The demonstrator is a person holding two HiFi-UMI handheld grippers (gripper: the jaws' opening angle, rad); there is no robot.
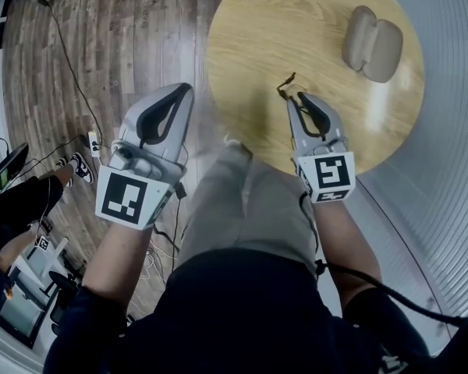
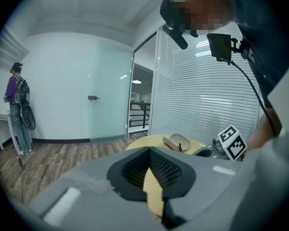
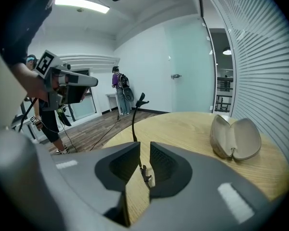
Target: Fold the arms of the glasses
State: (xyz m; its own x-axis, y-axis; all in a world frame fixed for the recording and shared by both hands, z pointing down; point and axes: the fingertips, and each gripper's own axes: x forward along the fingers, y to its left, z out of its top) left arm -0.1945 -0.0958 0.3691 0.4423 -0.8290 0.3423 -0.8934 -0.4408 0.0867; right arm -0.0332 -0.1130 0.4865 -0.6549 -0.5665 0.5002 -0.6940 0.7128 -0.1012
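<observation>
right claw (image 3: 144, 150) spread around thin dark wire glasses (image 3: 133, 129) on round wooden table (image 3: 183, 129); left claw (image 2: 149, 150) pressed together

This looks like an office. Beyond the right gripper (image 1: 300, 100), a round wooden table (image 1: 249, 29) stands beside a glazed partition hung with horizontal blinds (image 3: 260, 57). Ahead of the left gripper (image 1: 185, 90) is a frosted glass door (image 2: 111, 90) with a lever handle, set in plain white walls. Wood-plank flooring (image 1: 117, 45) lies under that gripper, with cables (image 1: 66, 61) trailing across it. A strip light (image 3: 82, 4) glows overhead. A person wearing a backpack (image 2: 18, 105) stands by a white table, well off to the left gripper's left.
</observation>
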